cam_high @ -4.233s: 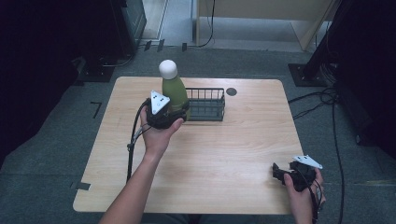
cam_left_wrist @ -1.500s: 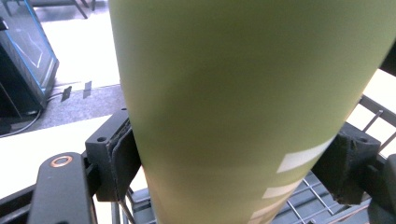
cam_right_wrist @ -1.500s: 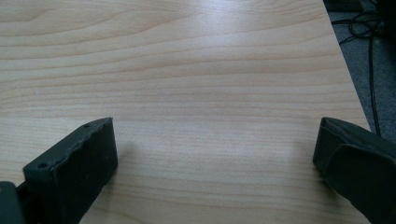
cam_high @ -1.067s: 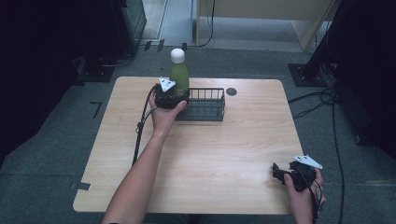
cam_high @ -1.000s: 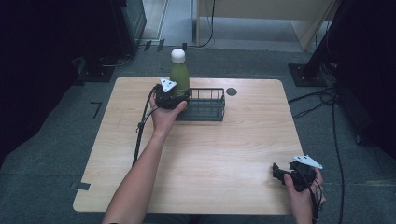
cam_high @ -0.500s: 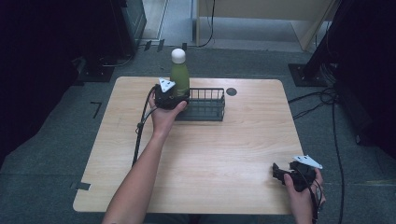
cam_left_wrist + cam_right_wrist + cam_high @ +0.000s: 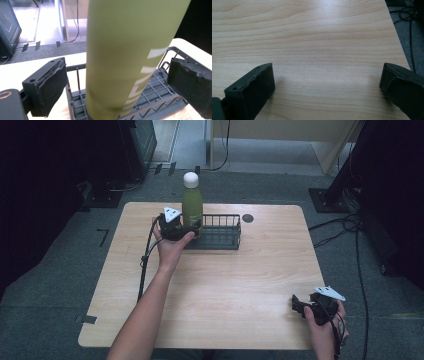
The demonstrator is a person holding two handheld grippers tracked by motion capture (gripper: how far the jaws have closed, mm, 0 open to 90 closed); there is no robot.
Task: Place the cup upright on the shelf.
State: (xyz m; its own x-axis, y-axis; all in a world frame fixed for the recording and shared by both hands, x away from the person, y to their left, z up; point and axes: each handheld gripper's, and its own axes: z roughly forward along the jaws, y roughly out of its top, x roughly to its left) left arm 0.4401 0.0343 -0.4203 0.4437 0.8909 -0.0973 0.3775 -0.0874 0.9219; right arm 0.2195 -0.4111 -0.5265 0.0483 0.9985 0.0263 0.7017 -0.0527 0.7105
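A pale wooden table point(image 7: 215, 285) is seen across the middle of the high view, with dark floor around it. A black wire basket point(image 7: 220, 231) is set near the table's far edge, upper centre of that frame. A green bottle point(image 7: 192, 209) with a white cap is stood upright in the left end of the basket; in the left gripper view its green body point(image 7: 125, 55) is seen resting on the wire floor point(image 7: 152, 96).

The left gripper point(image 7: 186, 229) is held at the bottle's lower part, just left of centre in the high view. Its jaws are spread, one on each side of the bottle, and a clear gap is seen between each pad and the green wall, so nothing is pinched. The right gripper point(image 7: 306, 306) is held low at the lower right of the high view, over bare table; its jaws are likewise spread wide and nothing lies between them.

The step in hand is judged to be the letting-go of the bottle in the basket. It would be done well if the jaws were kept wide and drawn straight back, away from the bottle, so that neither pad brushes the tall, easily tipped bottle and the basket's wires are not caught.
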